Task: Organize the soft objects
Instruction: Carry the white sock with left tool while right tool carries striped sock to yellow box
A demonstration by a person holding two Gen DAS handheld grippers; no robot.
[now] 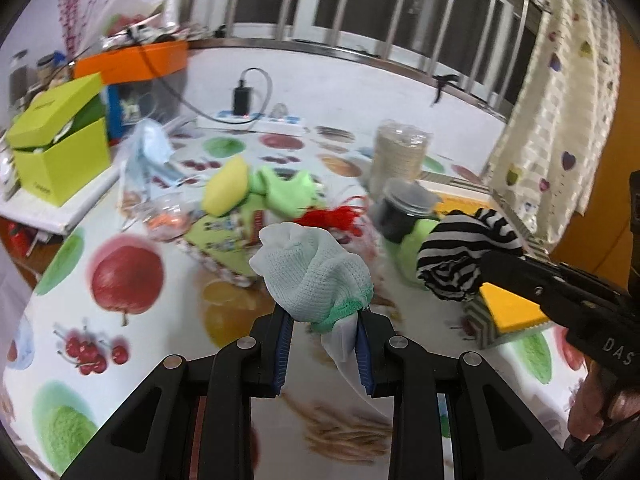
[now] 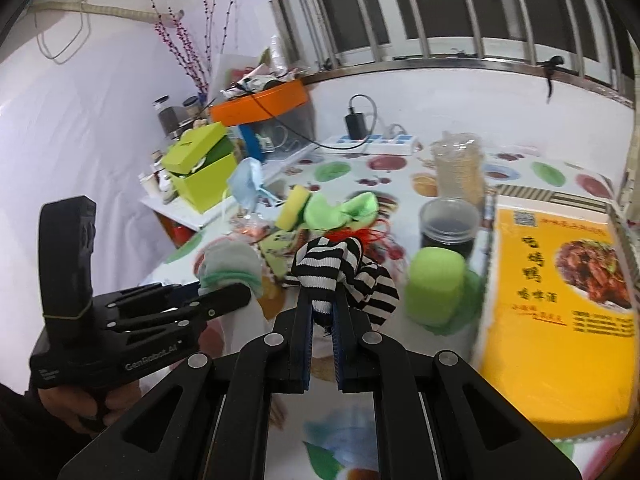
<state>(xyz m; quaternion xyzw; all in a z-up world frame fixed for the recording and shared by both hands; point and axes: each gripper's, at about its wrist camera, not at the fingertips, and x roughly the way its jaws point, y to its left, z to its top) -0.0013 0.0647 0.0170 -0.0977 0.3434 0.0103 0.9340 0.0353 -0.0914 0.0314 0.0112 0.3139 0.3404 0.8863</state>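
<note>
My left gripper [image 1: 323, 320] is shut on a pale mint sock with a green cuff [image 1: 314, 270] and holds it above the fruit-print tablecloth [image 1: 120, 344]. The sock also shows in the right wrist view [image 2: 230, 266]. My right gripper [image 2: 323, 312] is shut on a black-and-white striped sock [image 2: 340, 268], which also shows in the left wrist view [image 1: 460, 256]. Both hang in the air side by side. A yellow sponge [image 1: 226, 186], green cloth [image 1: 286, 190] and a green foam block [image 2: 434, 286] lie behind.
A yellow food box [image 2: 556, 304] lies at the right. A dark lidded jar [image 2: 448, 226], a stack of cups [image 2: 458, 168], a lime green box [image 1: 60, 144], an orange box [image 1: 132, 60], a blue face mask [image 1: 148, 148] and a power strip [image 2: 368, 144] stand further back.
</note>
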